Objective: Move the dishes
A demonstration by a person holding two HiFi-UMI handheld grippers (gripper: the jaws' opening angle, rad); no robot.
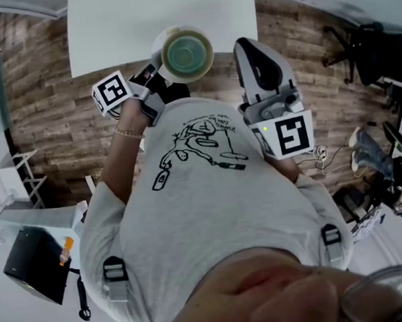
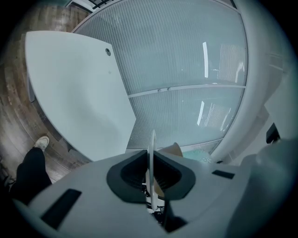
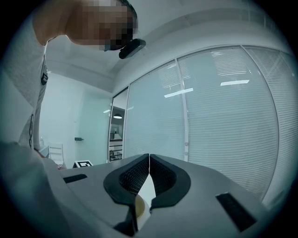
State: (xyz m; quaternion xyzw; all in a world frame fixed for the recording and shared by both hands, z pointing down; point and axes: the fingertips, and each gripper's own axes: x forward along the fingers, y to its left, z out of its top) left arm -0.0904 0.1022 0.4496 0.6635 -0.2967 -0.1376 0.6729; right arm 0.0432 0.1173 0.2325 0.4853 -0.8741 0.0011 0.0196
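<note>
Left hand-held gripper point(image 1: 156, 63): the rim of the bowls point(image 1: 186, 53) is pinched in it.
Right hand-held gripper point(image 3: 149, 160): shut, nothing is held, bowls just beside it.

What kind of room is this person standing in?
Most likely an office or meeting room. It has tall glass walls with blinds, a plain white table, and a black office chair standing on the wood-look floor.

white table point(image 1: 118, 30) | wood floor point(image 1: 47, 108) (planks) | 1 office chair point(image 1: 371, 55) | black box point(image 1: 31, 269) | glass wall point(image 2: 186, 69) with blinds
</note>
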